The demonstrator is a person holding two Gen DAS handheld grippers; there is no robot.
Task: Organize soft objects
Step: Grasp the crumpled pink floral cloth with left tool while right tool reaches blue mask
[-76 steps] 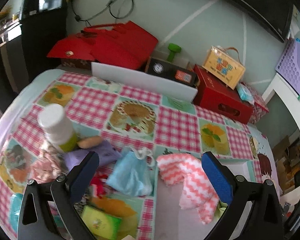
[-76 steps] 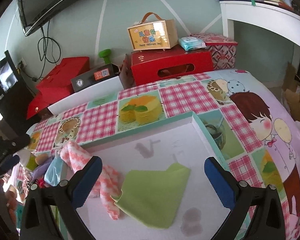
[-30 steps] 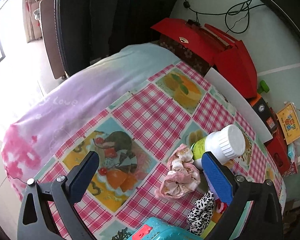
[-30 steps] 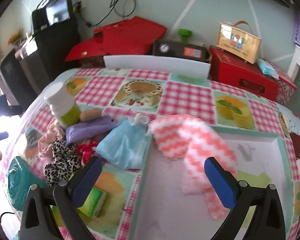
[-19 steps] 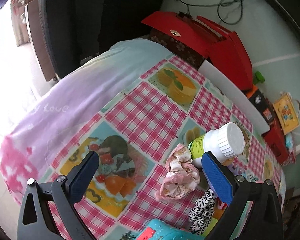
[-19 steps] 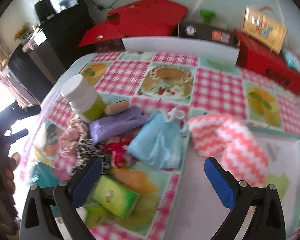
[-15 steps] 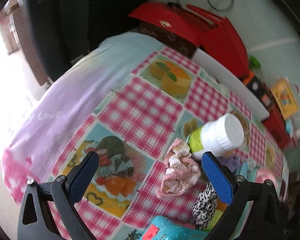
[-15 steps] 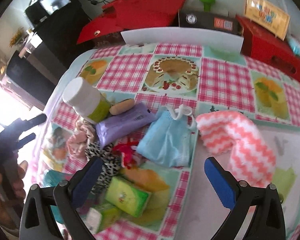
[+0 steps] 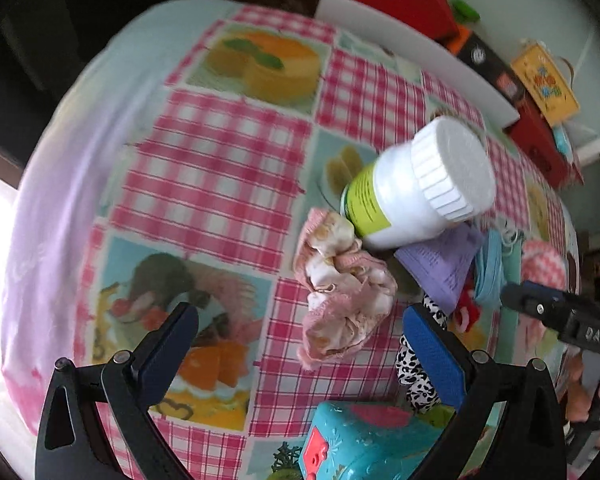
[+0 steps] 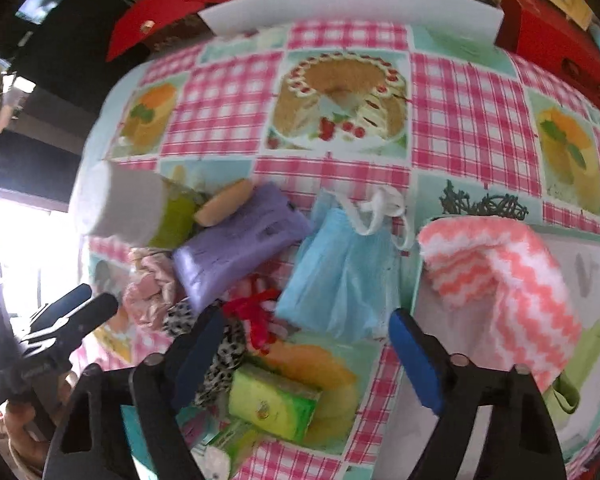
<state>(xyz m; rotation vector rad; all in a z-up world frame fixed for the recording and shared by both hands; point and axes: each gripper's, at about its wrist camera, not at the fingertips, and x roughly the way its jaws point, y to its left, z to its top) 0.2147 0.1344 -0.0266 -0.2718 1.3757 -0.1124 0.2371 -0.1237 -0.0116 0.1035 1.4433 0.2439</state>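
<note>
- Jaws of the right gripper (image 10: 304, 344) are closing with nothing pinched between them, the 2 blue pads hanging over the blue face mask (image 10: 336, 276) and the red-and-white scrunchie (image 10: 256, 312).
- Jaws of the left gripper (image 9: 298, 346) are standing wide apart, holding nothing.
- Lying between the left pads, slightly nearer the right-hand one, is the pink scrunchie (image 9: 340, 288); its long axis is running from the base of the white bottle (image 9: 416, 184) down toward the gripper.
- The face mask is lying with its long axis pointing away from the right gripper, white ear loops at the far end, just above the gap between the pads.
- The pink zigzag cloth (image 10: 500, 276) is draping over the rim of the white tray (image 10: 416, 292), outside the right-hand pad.
- The purple pack (image 10: 236, 248) is lying slanted beside the bottle, on the checked tablecloth (image 10: 468, 120).
</note>
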